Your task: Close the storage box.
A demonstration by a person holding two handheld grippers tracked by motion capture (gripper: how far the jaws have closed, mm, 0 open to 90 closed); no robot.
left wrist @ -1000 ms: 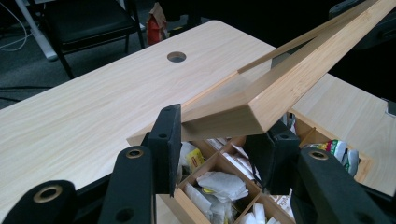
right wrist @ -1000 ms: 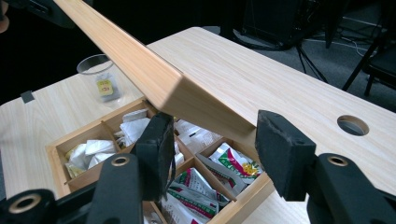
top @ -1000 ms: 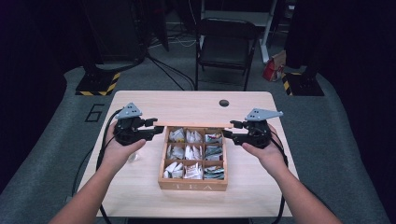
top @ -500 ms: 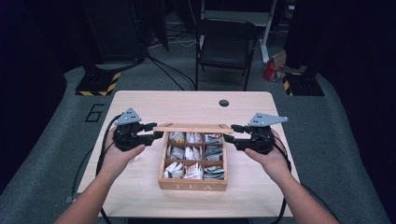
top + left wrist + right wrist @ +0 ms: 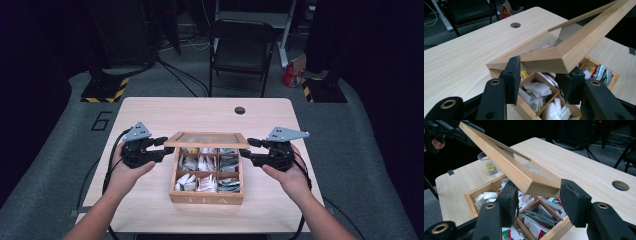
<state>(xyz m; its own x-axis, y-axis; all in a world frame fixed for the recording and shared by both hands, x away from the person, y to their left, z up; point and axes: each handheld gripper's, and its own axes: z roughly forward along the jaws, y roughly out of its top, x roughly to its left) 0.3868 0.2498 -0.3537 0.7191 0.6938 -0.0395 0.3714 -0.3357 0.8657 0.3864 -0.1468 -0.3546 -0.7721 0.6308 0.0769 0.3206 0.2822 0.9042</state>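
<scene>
From the high view, the lid stands raised over the tea box, left gripper and right gripper at its ends. The left gripper view has jaws clamping the lid's corner. The right gripper view has jaws bracketing the other corner; whether they press it, I cannot tell.

Pale wood surface with one tea box resting on it.

From my station I see a light, rounded-corner surface with a dark round cable hole beyond the box, toward the far edge and a little right of the box's middle. The open wooden box, marked TEA on its near wall, stands about midway across, nearer my edge than the hole. In the right gripper view a small clear cup stands on the surface, just beyond the box's far corner.
</scene>
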